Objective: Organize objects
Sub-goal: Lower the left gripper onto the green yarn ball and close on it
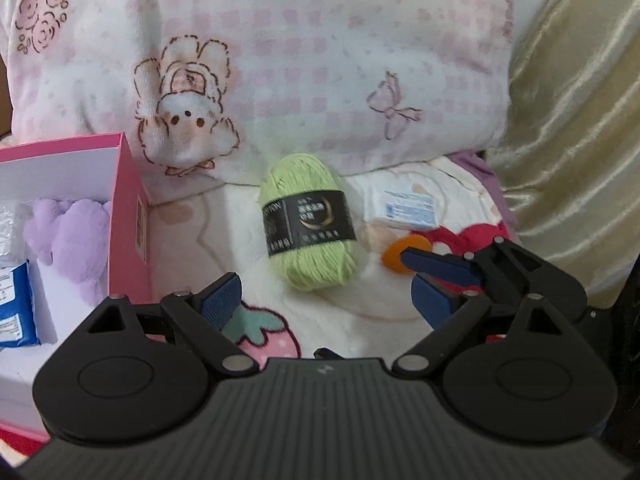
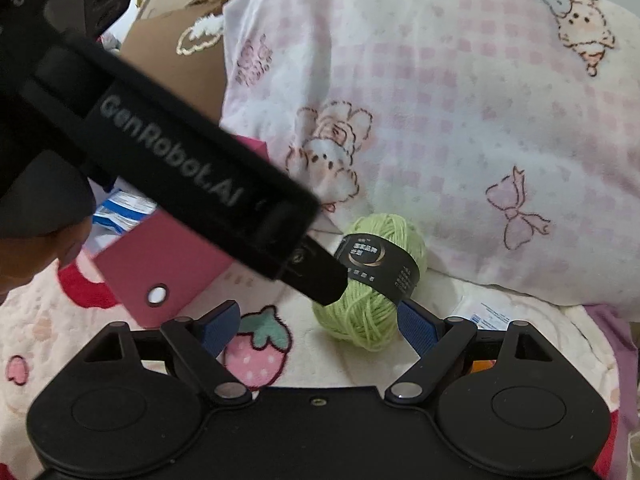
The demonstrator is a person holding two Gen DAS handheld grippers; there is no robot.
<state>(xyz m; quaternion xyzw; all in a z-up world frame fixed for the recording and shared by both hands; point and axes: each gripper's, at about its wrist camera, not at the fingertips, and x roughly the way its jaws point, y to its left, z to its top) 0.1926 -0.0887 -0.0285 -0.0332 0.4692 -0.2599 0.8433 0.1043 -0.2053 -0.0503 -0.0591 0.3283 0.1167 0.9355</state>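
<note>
The light-green ball of yarn with a black paper band is lying on the strawberry-print fleece blanket, clear blanket separating it from the open pink cardboard box. The left gripper and right gripper are both gaping wide, holding nothing, the right's 1 pad sitting just beside the yarn.

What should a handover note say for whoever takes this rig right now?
Left gripper: open, empty. Right gripper: open, empty.
Green yarn ball lies loose on the blanket, ahead of both grippers, beside the pink box.
Done: purple plush and blue packet are in the box.
Left: yarn, white packet and orange ring remain outside it.
</note>
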